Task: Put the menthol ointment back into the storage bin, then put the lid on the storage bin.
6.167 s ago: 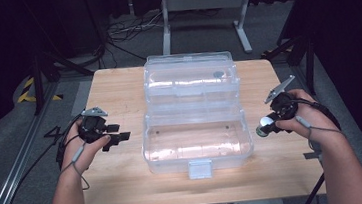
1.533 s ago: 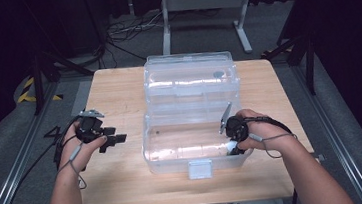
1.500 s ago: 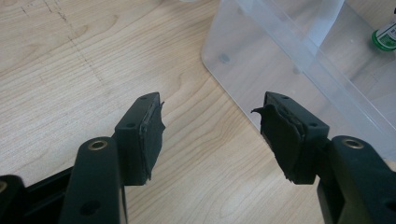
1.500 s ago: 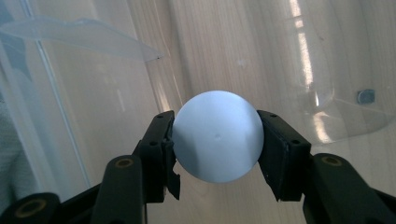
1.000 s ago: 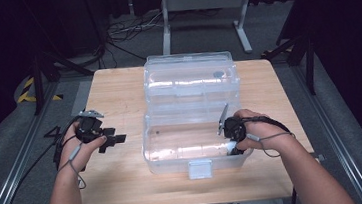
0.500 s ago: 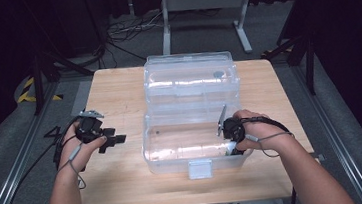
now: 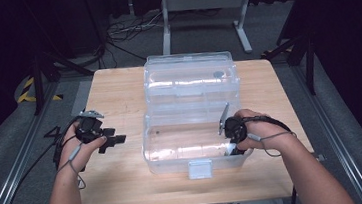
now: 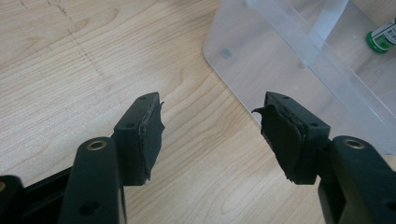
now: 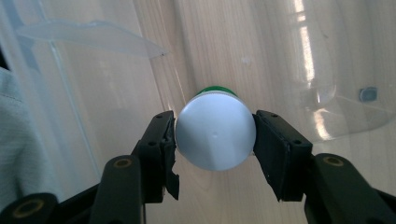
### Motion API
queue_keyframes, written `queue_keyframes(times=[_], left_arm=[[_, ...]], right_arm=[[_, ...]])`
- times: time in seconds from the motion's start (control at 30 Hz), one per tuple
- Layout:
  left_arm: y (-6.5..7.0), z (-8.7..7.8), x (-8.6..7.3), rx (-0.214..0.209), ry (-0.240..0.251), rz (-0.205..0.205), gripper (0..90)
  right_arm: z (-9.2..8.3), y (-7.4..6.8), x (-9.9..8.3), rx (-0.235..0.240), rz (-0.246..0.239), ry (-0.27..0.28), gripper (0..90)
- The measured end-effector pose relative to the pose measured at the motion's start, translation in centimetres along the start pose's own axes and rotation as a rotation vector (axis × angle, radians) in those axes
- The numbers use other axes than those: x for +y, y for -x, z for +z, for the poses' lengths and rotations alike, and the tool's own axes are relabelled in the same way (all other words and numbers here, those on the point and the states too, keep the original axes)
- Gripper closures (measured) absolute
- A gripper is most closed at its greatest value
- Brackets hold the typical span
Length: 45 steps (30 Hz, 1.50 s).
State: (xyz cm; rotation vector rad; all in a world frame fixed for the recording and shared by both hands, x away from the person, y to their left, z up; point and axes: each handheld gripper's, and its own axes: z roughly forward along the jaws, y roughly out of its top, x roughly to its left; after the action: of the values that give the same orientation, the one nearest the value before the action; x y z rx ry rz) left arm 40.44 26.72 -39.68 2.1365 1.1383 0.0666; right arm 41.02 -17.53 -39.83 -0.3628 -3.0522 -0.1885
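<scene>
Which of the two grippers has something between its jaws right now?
The right gripper, reaching down into the clear plastic box: a white-capped bottle sits between its jaws. The left gripper hovers over bare table, jaws open with nothing between them.

White-capped green bottle [image 9: 215, 136] inside clear box [image 7: 174, 155]

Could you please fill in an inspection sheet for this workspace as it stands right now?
Surface: wooden table, bare around the box.
Job's things: clear plastic box open, lid laid back; a white-capped green bottle stands inside the near half.
Clutter: nothing seen.
Grippers: right gripper is inside the box, pads against the bottle's cap on both sides; left gripper has jaws apart and nothing between them, over the table beside the box.
Cables: a cable trails from the left gripper off the table; loose cables on the floor behind.
Surroundings: grey floor, metal stand beyond, dark backdrop.
</scene>
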Motion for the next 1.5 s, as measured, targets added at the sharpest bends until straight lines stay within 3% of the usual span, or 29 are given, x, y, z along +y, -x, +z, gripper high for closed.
queue_keyframes(times=[0.37, 0.9, 1.07, 1.3, 1.5], left_arm=[[0.2, 0.0, 0.2, -0.011, 0.001, 0.010, 39.2], [0.4, 0.4, 0.4, -0.018, -0.005, 0.020, 39.2], [0.5, 0.3, 0.2, -0.019, -0.006, 0.017, 39.1], [0.7, 0.0, -0.1, -0.019, -0.007, 0.021, 39.1], [0.8, -0.5, -0.7, -0.013, -0.004, 0.013, 39.1]], right_arm=[[-2.0, -0.3, -0.9, -0.003, 0.024, 0.111, 50.9], [-5.8, -0.5, -2.8, -0.062, 0.084, 0.292, 52.6], [-7.0, -0.4, -2.7, -0.071, 0.092, 0.366, 52.8], [-8.3, -0.1, -2.3, -0.094, 0.107, 0.423, 53.1], [-9.7, 0.5, -1.5, -0.138, 0.130, 0.503, 54.1]])
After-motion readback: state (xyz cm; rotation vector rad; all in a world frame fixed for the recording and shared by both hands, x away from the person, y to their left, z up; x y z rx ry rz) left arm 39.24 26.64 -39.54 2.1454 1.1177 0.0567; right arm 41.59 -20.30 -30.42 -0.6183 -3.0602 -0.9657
